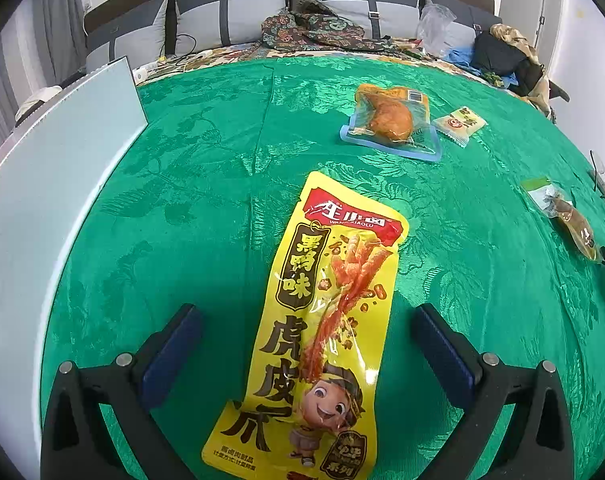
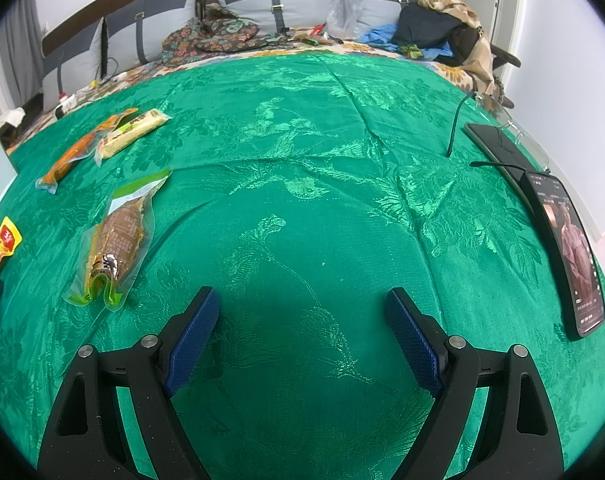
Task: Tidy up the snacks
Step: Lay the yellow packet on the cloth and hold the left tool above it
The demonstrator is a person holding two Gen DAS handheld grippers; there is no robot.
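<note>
A long yellow snack packet (image 1: 322,320) with red strips printed on it lies flat on the green cloth (image 1: 182,200). It rests between the fingers of my left gripper (image 1: 306,312), which is open wide, and neither blue pad touches it. Farther off lie a chicken-leg packet (image 1: 386,120), a small pale packet (image 1: 460,122) and a green-topped packet (image 1: 562,212). My right gripper (image 2: 302,293) stands open over bare cloth with nothing between its fingers. To its left lie the green-topped packet (image 2: 118,240), an orange packet (image 2: 78,152) and a pale yellow packet (image 2: 132,134).
A white board (image 1: 62,160) stands along the cloth's left side. Two phones (image 2: 570,248) (image 2: 498,148) and a cable (image 2: 456,128) lie at the right edge. Cushions, clothes and a plastic bag (image 2: 346,4) crowd the far end.
</note>
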